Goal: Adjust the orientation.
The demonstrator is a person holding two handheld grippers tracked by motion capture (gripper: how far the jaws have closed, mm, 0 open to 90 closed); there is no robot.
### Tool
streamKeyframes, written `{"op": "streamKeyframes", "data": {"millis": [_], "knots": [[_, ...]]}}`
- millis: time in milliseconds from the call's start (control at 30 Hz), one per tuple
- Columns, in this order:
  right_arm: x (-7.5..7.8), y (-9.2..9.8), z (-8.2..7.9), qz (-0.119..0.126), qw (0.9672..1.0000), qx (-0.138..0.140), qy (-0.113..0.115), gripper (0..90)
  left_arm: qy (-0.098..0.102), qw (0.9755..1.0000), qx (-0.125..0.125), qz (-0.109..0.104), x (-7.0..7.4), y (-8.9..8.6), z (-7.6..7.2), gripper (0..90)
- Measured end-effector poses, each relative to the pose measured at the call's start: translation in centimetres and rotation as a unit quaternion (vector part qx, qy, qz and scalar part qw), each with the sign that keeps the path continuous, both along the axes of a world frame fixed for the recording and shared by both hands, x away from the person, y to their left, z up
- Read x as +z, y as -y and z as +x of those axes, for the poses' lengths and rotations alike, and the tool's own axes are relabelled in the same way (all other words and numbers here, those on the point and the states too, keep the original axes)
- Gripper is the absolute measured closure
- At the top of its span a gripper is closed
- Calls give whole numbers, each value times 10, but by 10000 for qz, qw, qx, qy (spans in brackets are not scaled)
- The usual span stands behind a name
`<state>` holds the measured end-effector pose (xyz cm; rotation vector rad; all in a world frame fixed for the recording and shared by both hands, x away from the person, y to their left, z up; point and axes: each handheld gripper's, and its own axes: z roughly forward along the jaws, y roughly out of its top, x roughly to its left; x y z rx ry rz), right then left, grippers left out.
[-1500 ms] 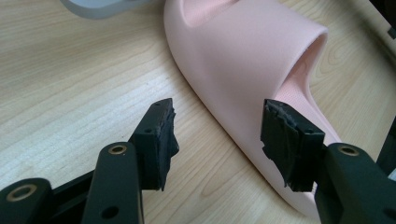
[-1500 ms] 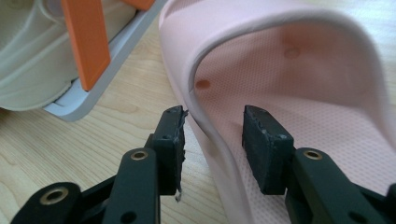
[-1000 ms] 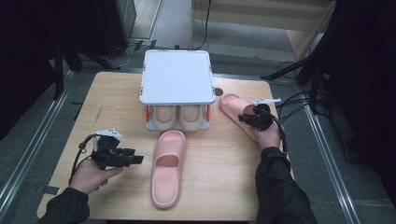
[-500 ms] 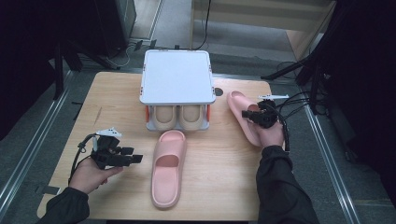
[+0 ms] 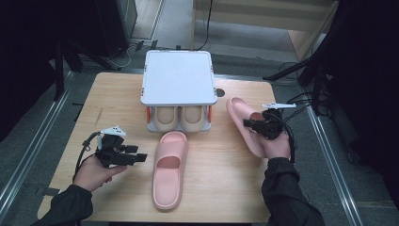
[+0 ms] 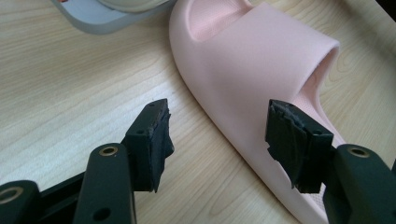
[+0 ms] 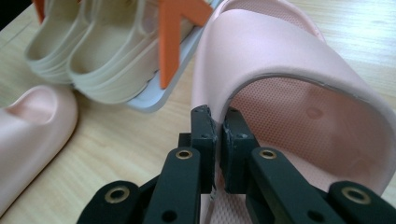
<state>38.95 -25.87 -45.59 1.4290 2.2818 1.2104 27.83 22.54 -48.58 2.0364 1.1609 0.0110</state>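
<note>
Rack [image 5: 177, 77] with beige slippers [image 5: 181, 117] beside gripped pink slipper [image 5: 242, 120]

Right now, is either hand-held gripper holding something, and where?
The right hand-held gripper pinches the right pink slipper by its side edge; the left holds nothing.

No readable text, label, brand, number or sign appears on anything in these views.

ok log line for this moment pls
right gripper: shut on right pink slipper side wall, just closed | left gripper: open, beside middle pink slipper | rack: beige pair inside
</note>
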Motion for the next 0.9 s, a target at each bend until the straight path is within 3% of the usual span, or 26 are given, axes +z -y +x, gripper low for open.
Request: {"op": "streamKeyframes", "data": {"millis": [333,533,700,800,900], "knots": [[9,-16,-42,-31,9995,289,93,862,51,9999,-112,-2,1,7,6,406],[5,-30,-62,-74,9987,508,24,861,263,9994,-216,-26,3,12,8,468],[-1,-40,-74,-116,9979,633,-39,861,300,9990,-334,-15,2,18,11,496],[-4,-46,-80,-155,9974,700,-73,861,306,9988,-368,-85,2,19,13,525],[-8,-54,-86,-210,9967,771,-109,859,196,9985,-383,-332,2,21,16,603]]}}
